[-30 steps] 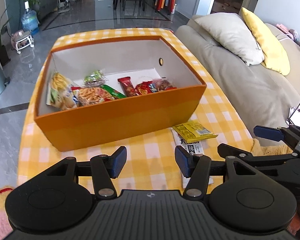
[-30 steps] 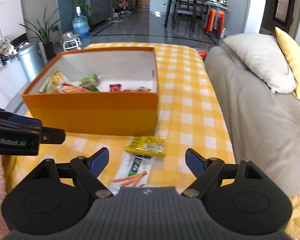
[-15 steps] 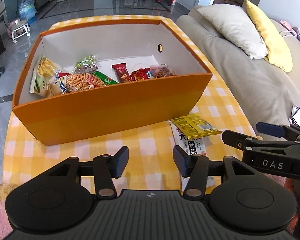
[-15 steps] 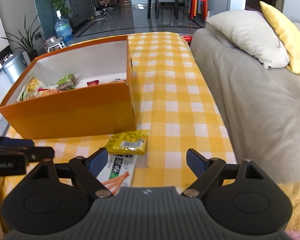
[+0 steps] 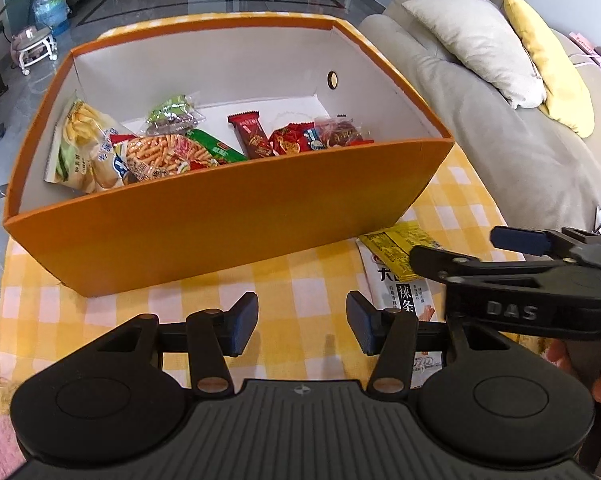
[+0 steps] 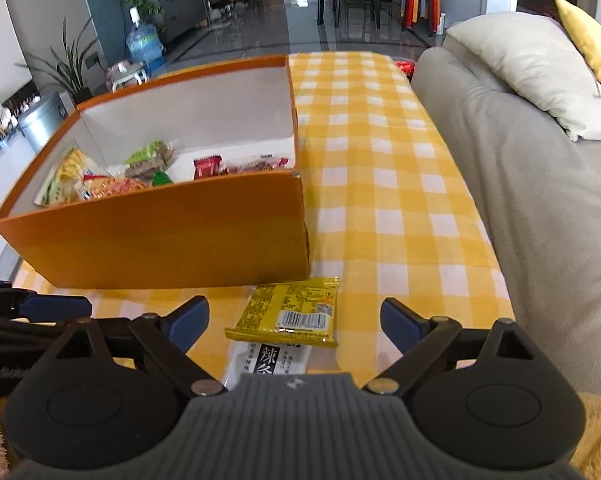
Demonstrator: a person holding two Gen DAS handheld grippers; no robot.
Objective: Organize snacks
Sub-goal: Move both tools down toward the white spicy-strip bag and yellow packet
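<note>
We see the left gripper (image 5: 302,328) above the checked table (image 5: 300,280), its jaws apart with nothing between them. Beyond it stands the orange box (image 5: 228,216), holding assorted snack packets (image 5: 160,156). At right, a yellow packet (image 5: 392,244) lies on a white packet (image 5: 404,292) (both just beside the box), partly covered by the right gripper (image 5: 512,240), whose jaws are opening.

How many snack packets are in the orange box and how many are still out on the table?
In the orange box: 7 that I can make out, from the yellow chip bag to the red bar; some overlap, so more may be hidden.
On the checked tablecloth: 2, the yellow packet lying on the white packet.
Total: 9
</note>
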